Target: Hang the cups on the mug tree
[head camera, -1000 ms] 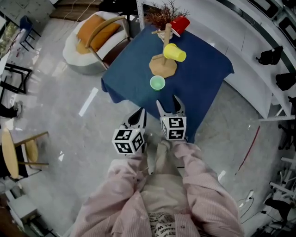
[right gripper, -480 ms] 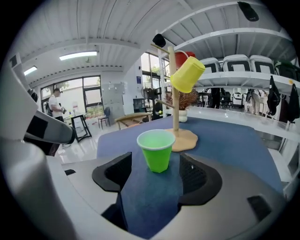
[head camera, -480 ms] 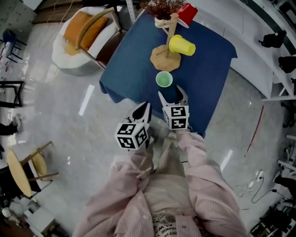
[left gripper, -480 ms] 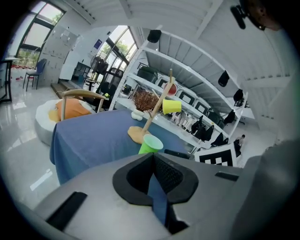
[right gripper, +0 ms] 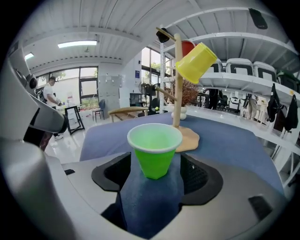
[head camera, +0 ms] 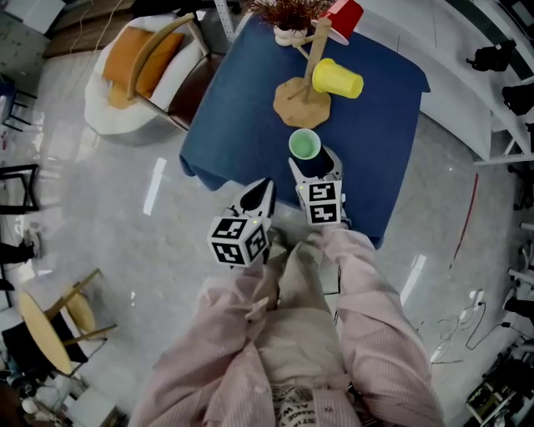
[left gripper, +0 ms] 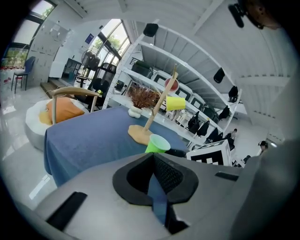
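A wooden mug tree (head camera: 302, 100) stands on the blue-clothed table (head camera: 242, 117), with a yellow cup (head camera: 337, 78) and a red cup (head camera: 344, 17) hanging on its pegs. A green cup (head camera: 305, 144) stands upright on the cloth in front of it. My right gripper (head camera: 315, 160) reaches over the table's near edge; its jaws have just been opening. The green cup (right gripper: 154, 149) stands at their tips, with neither pad pressing on it. My left gripper (head camera: 260, 190) hangs just short of the table edge, shut and empty. The left gripper view shows the green cup (left gripper: 157, 144) ahead and to the right.
A wooden chair with an orange cushion (head camera: 154, 54) stands left of the table. A vase of dried twigs (head camera: 288, 15) sits behind the tree. White shelving (head camera: 467, 67) runs along the right. A wooden stool (head camera: 50, 321) stands at the lower left on the glossy floor.
Both grippers have moved forward and down toward the table. The right one now reaches over the edge up to the green cup, and its jaws stand a little wider.
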A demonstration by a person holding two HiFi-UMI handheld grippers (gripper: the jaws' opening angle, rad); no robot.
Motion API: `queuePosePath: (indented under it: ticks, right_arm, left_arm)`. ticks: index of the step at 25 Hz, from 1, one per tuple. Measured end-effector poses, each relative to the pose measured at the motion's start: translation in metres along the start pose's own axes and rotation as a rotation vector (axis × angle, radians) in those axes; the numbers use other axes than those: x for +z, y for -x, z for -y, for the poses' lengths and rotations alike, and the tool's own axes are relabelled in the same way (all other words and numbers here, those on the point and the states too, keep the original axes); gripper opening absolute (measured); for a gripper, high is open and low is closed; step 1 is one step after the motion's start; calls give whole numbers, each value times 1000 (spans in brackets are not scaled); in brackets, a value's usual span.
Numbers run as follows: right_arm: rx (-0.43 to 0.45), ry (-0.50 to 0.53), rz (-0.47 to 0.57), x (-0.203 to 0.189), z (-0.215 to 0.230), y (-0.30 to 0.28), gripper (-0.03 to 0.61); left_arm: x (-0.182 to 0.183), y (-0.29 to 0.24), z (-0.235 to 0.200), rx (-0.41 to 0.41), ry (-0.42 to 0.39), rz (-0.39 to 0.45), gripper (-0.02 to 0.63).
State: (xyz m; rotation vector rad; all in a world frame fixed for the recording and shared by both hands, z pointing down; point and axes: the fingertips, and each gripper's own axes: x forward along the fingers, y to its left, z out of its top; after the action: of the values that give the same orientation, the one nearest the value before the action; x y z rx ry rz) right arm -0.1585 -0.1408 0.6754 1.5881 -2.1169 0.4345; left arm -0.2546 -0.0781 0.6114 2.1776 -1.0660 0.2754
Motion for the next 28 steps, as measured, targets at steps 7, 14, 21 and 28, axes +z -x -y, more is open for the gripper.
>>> queuePosePath:
  ticks: [7,14,21,28]
  right_arm:
    - [7,-25,-7,1,-5,-11,291]
    - [9,-48,-30,-1,0,-15,285]
    - [66,-54,-30,5,-8,-4,281]
    - [138,-51,-12,25,-18,15,278]
  left_arm:
    - [3,-7,-6,23,21,6,-2]
    - [8,-13,-4,45,42,17,-2]
    - [10,-11,-5,77,48,29,-2]
    - [27,5,-3,109,51,71,-2]
